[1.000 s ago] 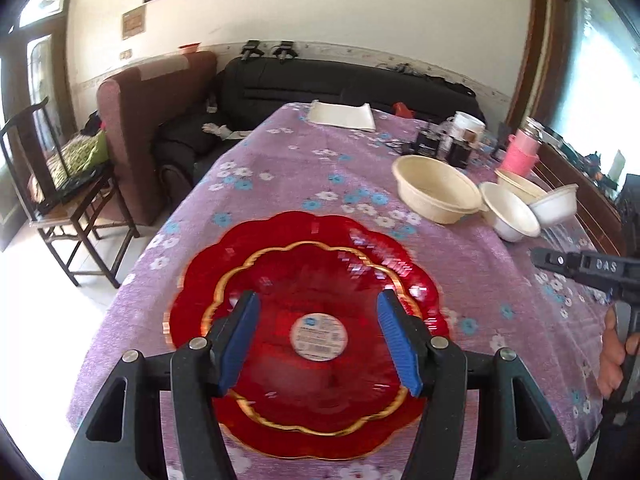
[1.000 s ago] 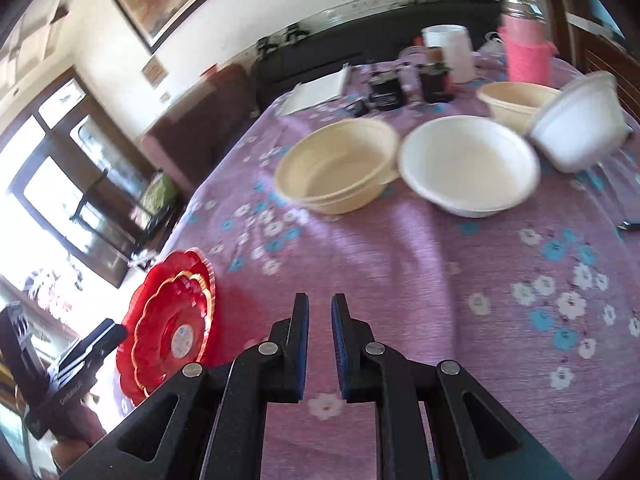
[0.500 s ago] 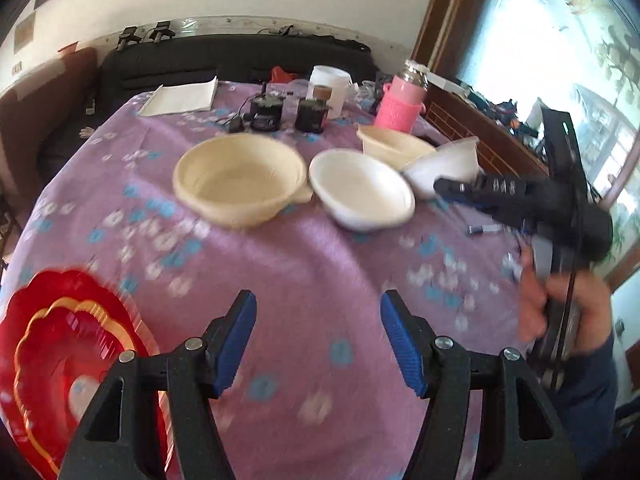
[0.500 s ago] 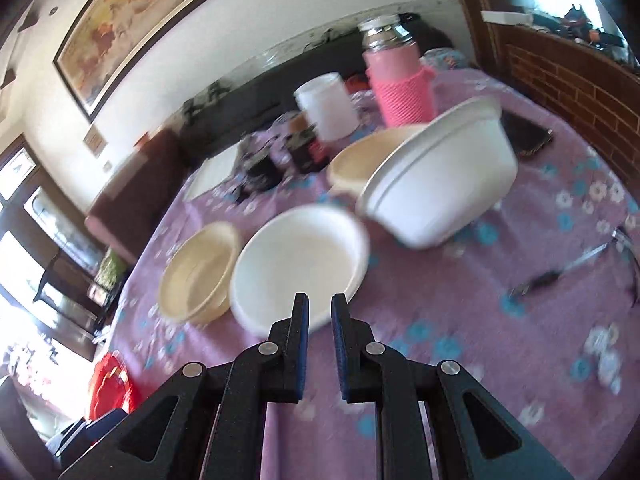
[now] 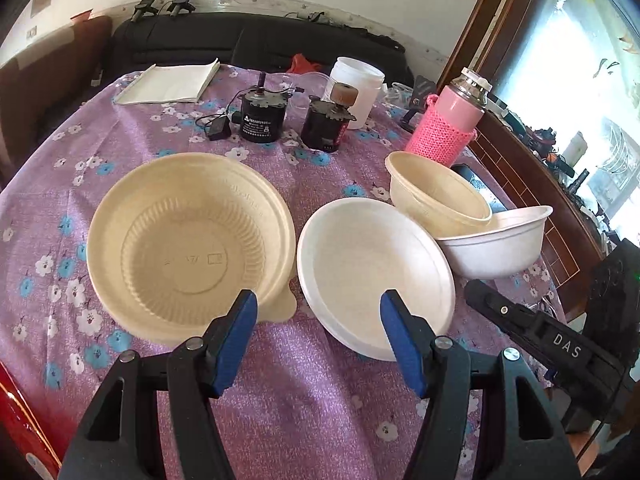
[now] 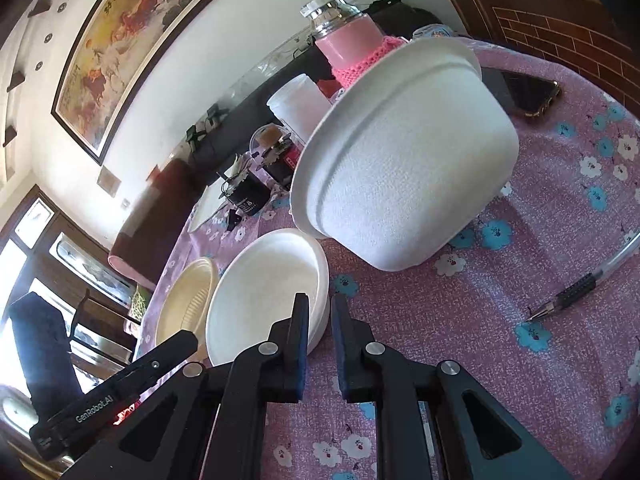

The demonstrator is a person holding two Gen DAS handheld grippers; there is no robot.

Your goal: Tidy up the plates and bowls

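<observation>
"DAS" on right gripper [image 5: 568, 350]; "GenRobot.AI" on left gripper [image 6: 96, 404] (white lettering)

Two wrist cameras, both low over the table, angled down along their fingers.
Left view faces the table's far end, close above the cream bowl [image 5: 188, 236] and flat white bowl [image 5: 372, 276]. Right view is rolled, nearer still, facing the tilted white bowl [image 6: 404, 168]. Both views share these bowls, the pink flask [image 5: 452, 120] and the purple cloth [image 5: 304, 392].
</observation>
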